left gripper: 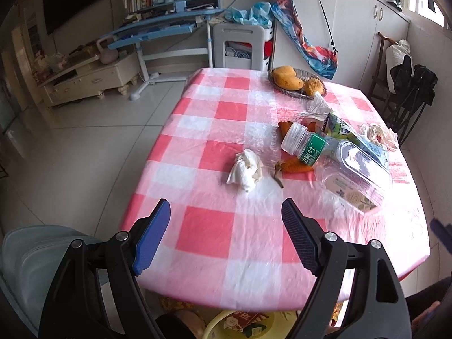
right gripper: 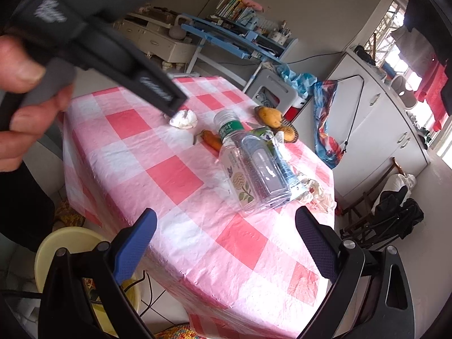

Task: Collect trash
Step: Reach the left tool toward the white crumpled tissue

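At frame centre, a crumpled tissue (left gripper: 246,171) on the desk (left gripper: 209,226) is best straddled squarely by the left tool (left gripper: 226,217), seen wide open and empty; the right tool (right gripper: 226,226) is likewise open and empty.

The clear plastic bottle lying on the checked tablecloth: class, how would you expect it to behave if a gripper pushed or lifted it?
The clear plastic bottle looks empty, so probably light. Lying on its side, it may slide or roll when nudged. Its thin walls would likely dent under the pads.
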The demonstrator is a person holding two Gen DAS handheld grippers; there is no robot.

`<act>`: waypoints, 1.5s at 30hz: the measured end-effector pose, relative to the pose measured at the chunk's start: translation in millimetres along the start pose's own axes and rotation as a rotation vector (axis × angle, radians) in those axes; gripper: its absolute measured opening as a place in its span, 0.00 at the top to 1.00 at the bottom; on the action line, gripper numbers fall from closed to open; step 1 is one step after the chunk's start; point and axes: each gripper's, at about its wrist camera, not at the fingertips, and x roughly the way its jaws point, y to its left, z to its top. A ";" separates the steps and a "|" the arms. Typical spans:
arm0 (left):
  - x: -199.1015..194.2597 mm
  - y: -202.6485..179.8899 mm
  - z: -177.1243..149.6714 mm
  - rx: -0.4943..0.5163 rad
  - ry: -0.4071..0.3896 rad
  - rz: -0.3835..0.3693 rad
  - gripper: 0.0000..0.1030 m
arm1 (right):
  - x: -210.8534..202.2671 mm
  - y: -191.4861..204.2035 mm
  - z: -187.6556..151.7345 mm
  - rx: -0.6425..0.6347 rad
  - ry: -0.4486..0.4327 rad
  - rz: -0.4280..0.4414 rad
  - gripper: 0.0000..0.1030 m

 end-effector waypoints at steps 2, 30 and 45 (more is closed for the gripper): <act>8.0 -5.1 3.0 0.003 0.012 -0.002 0.25 | 3.5 0.5 -0.7 -0.002 0.015 0.009 0.09; 66.8 -21.9 29.1 -0.001 0.101 0.009 0.25 | 30.1 8.3 2.8 -0.054 0.096 0.064 0.09; 82.4 -23.2 35.1 0.020 0.134 -0.040 0.49 | 42.8 1.6 7.9 -0.035 0.085 0.079 0.09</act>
